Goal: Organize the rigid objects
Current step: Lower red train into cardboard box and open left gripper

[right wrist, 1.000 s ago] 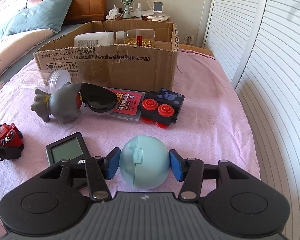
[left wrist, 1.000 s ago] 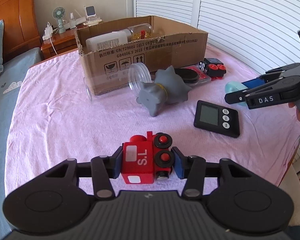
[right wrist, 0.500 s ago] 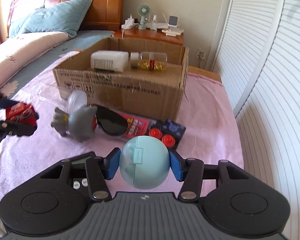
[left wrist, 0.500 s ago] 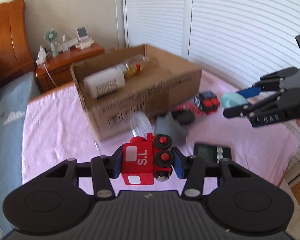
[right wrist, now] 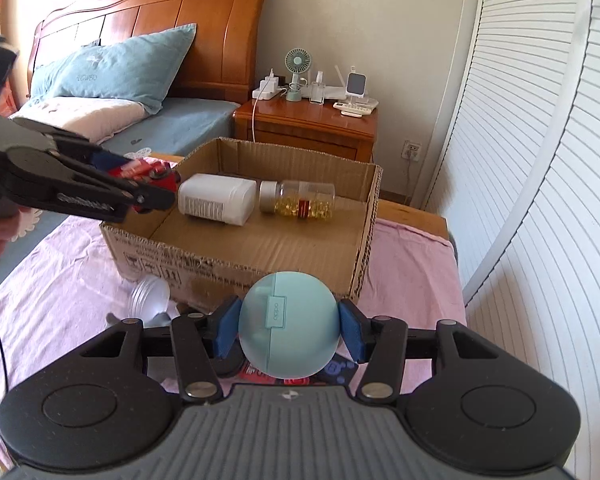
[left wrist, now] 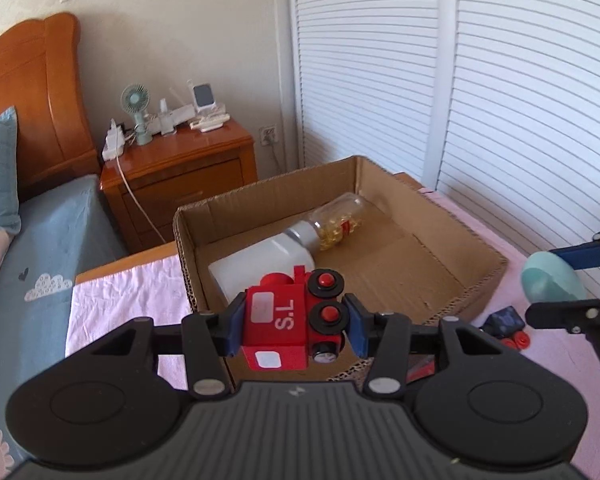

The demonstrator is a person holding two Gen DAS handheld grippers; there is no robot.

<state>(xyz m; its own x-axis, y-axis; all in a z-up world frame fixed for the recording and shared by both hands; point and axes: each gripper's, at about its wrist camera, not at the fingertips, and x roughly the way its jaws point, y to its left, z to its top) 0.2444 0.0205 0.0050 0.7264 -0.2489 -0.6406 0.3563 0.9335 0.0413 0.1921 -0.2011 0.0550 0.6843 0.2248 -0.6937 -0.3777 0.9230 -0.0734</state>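
Observation:
My left gripper (left wrist: 294, 326) is shut on a red toy train (left wrist: 290, 322) marked "S.L" and holds it above the near left corner of the open cardboard box (left wrist: 480, 252). In the right wrist view the train (right wrist: 148, 172) hangs over the box's left rim (right wrist: 148, 236). My right gripper (right wrist: 288, 334) is shut on a pale blue ball-shaped case (right wrist: 288, 326), held in the air in front of the box's near right wall. The box holds a white bottle (right wrist: 216, 199) and a clear bottle of yellow capsules (right wrist: 300, 202), both lying down.
The box sits on a pink cloth (right wrist: 60, 280). A clear jar (right wrist: 150, 294), a grey toy and a black toy with red wheels (left wrist: 508, 326) lie on the cloth by the box's near wall. A wooden nightstand (right wrist: 308, 126) stands behind, white shutter doors (right wrist: 540, 160) at the right.
Both grippers have risen from the cloth and moved toward the box, each still holding its object. The train now hangs over the box's corner; the ball is close to the box's near wall.

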